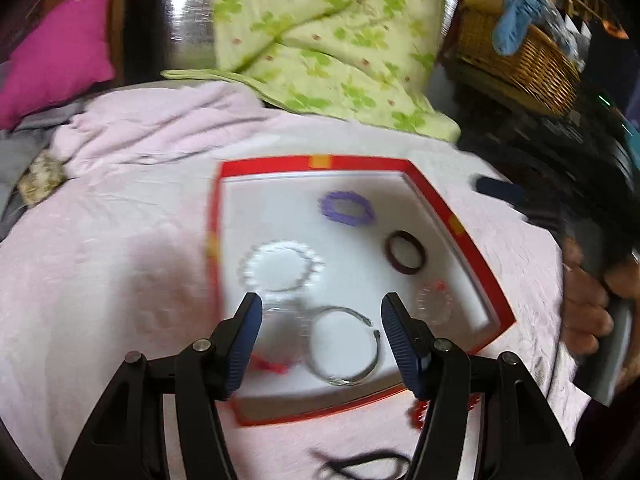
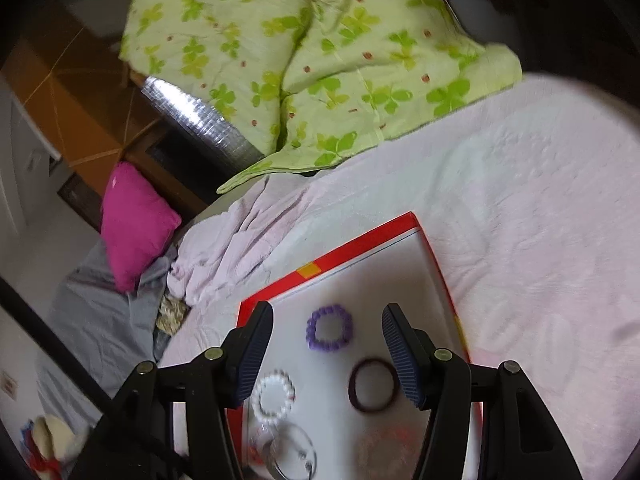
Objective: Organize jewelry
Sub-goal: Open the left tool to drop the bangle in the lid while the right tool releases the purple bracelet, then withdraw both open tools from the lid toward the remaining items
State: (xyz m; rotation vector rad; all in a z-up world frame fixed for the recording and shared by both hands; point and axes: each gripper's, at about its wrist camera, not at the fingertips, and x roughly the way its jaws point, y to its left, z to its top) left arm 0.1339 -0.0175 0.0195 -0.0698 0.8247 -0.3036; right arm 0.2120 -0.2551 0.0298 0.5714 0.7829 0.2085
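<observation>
Between the left gripper's (image 1: 322, 314) blue jaws, which stand apart with nothing pressed in them, lies a silver bangle (image 1: 344, 346) on the white floor of a red-rimmed tray (image 1: 464, 236). Touching the bangle on the side of the left-hand jaw sits a clear beaded bracelet (image 1: 282, 322), blurred, and beyond that jaw's tip a white pearl bracelet (image 1: 282, 266). Just past the right-hand jaw's tip is a pale pink beaded ring (image 1: 434, 302), farther out a dark maroon bangle (image 1: 405, 257), and farthest a purple bracelet (image 1: 347, 207). Something red lies outside the tray under the right-hand jaw, too blurred to name.

Over at the right gripper (image 2: 328, 338), the jaws also gape, empty; the purple bracelet shows in the gap between their tips and the maroon bangle sits close against the right-hand jaw. A hand (image 1: 588, 304) grips that tool's handle.

Everything rests on a pink blanket (image 1: 120, 240) on a bed, with a green floral quilt (image 2: 320, 60) beyond and a magenta pillow (image 2: 134, 224) off toward the left.
</observation>
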